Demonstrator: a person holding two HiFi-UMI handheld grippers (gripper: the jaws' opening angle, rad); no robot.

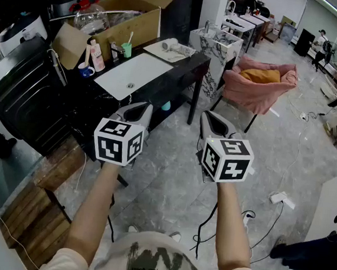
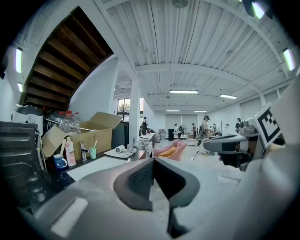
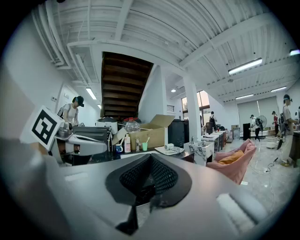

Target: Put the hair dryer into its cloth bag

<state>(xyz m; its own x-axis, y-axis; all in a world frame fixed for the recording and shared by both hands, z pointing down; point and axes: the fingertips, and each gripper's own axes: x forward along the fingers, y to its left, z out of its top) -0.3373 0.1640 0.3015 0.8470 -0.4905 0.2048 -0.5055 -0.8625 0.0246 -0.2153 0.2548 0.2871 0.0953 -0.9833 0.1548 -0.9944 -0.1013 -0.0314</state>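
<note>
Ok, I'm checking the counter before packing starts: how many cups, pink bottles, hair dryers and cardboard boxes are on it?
Cups: 2, the blue mug and the green cup
Pink bottle: 1
Hair dryer: 1
Cardboard box: 1
Total: 5

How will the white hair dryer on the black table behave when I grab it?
The hair dryer looks like a rigid, smooth plastic shell, so probably stiff but slippery. Its rounded barrel seems to lie on its side and may roll if nudged.
</note>
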